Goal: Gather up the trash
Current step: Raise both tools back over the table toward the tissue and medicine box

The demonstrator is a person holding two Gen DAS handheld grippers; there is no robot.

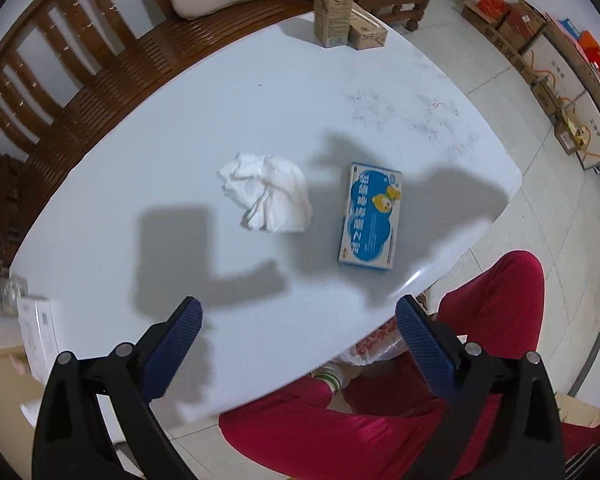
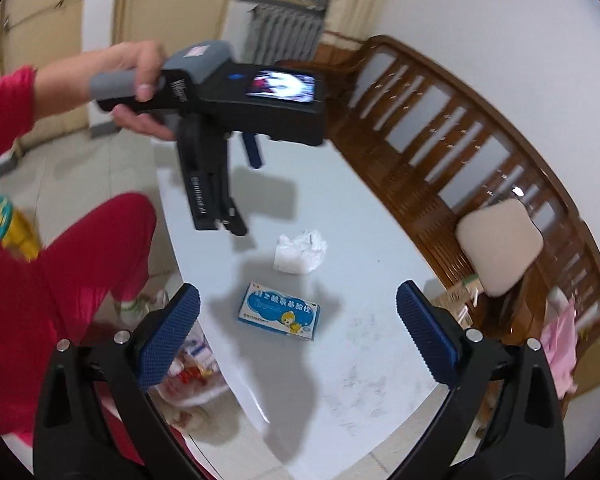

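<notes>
Both grippers, left (image 1: 298, 314) and right (image 2: 298, 302), gape empty. Tissue (image 1: 266, 198), frame centre: light, soft; I'd pinch its crumpled middle.

The left gripper (image 1: 298, 322) fills the lower part of the left wrist view, its two blue-padded fingers (image 1: 178, 342) spread wide apart with nothing between them. The right gripper (image 2: 298, 320) sits the same way at the bottom of the right wrist view, jaws wide and empty. In that view's upper left, the person's left hand (image 2: 138, 80) grips the grey handle of the left device, the red-sleeved forearm (image 2: 8, 104) entering from the left edge; the device's fingers point downward. Red-trousered legs (image 1: 380, 420) show at the lower right of the left wrist view.
</notes>
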